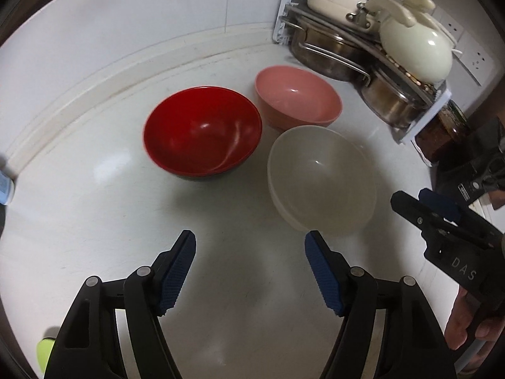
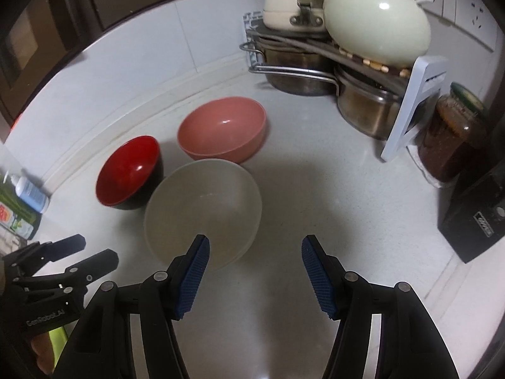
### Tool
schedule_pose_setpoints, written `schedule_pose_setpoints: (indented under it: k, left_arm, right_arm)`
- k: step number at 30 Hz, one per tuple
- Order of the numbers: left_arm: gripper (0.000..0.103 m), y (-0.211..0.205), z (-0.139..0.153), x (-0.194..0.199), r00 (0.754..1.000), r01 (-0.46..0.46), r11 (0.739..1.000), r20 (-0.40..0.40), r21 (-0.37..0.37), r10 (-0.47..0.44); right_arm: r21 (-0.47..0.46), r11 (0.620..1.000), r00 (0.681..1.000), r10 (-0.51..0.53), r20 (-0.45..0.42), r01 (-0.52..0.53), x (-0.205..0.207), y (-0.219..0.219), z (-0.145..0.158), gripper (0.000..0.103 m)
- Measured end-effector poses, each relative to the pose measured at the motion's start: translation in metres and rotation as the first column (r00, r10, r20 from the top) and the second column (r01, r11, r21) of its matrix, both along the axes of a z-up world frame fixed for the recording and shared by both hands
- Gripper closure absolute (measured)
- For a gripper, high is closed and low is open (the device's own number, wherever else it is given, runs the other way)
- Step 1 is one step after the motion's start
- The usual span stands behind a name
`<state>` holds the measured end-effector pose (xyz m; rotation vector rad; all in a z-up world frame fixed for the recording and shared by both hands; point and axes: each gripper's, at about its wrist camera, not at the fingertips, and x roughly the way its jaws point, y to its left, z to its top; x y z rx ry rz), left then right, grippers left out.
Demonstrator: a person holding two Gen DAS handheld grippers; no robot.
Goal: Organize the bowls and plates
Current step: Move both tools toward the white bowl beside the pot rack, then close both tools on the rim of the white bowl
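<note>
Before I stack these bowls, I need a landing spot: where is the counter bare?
Bare: in front of the red bowl, and between the white bowl and jar. Crowded: the pot rack corner.

A white countertop (image 2: 315, 189) meets a pale tiled wall. In the far corner, a metal rack (image 2: 407, 101) holds steel pots (image 2: 363, 110) below and a cream ceramic pot (image 2: 375, 22) on top. A jar of reddish preserves (image 2: 448, 139) stands beside the rack. A small white bottle (image 2: 30, 191) lies at the left edge.
</note>
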<state>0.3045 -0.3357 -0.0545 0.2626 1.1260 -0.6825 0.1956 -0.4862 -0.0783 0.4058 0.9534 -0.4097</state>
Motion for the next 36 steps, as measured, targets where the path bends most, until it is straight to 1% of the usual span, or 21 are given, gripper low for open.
schedule_pose_setpoints:
  k: [4,5,9,14,18,22,25,29,33,36]
  left_arm:
    - [0.033,-0.015,-0.011,0.009,1.000,-0.012,1.000,0.009,0.012,0.012]
    - [0.034,-0.018,-0.013,0.012,1.000,-0.013,1.000,0.006,0.016,0.013]
    - [0.037,-0.030,-0.024,0.023,1.000,-0.030,0.999,-0.004,0.018,0.030]
    - [0.049,-0.043,-0.035,0.031,0.999,-0.024,0.999,-0.031,0.024,0.025]
    - [0.054,-0.052,-0.041,0.032,0.999,-0.006,1.000,-0.049,0.026,0.007]
    - [0.068,-0.059,-0.047,0.034,0.997,0.009,0.999,-0.071,0.038,-0.006]
    - [0.071,-0.061,-0.049,0.035,0.997,0.014,0.999,-0.074,0.031,-0.012]
    - [0.082,-0.065,-0.048,0.033,0.997,0.029,0.999,-0.067,0.038,-0.026]
    - [0.083,-0.066,-0.047,0.028,0.998,0.034,0.998,-0.046,0.055,-0.031]
    - [0.083,-0.059,-0.046,0.028,0.998,0.022,0.999,-0.062,0.047,-0.019]
  right_arm:
    - [0.053,0.999,1.000,-0.005,-0.011,0.006,0.012,-0.011,-0.016,0.050]
    - [0.063,0.998,1.000,-0.003,-0.013,0.004,0.014,-0.012,-0.019,0.050]
    - [0.104,0.995,1.000,0.007,-0.021,-0.005,0.025,-0.018,-0.032,0.059]
    - [0.136,0.991,1.000,0.015,-0.022,-0.012,0.033,-0.023,-0.041,0.069]
    - [0.153,0.988,0.999,0.024,-0.026,-0.020,0.037,-0.024,-0.046,0.076]
    - [0.172,0.985,0.999,0.018,-0.042,-0.011,0.039,-0.026,-0.052,0.086]
    - [0.178,0.984,0.999,0.018,-0.040,-0.011,0.040,-0.025,-0.054,0.089]
    - [0.164,0.986,0.999,0.022,-0.045,-0.014,0.041,-0.022,-0.052,0.090]
    - [0.163,0.986,0.998,0.031,-0.046,-0.023,0.043,-0.017,-0.049,0.090]
    - [0.159,0.987,0.998,0.034,-0.048,-0.026,0.043,-0.013,-0.047,0.091]
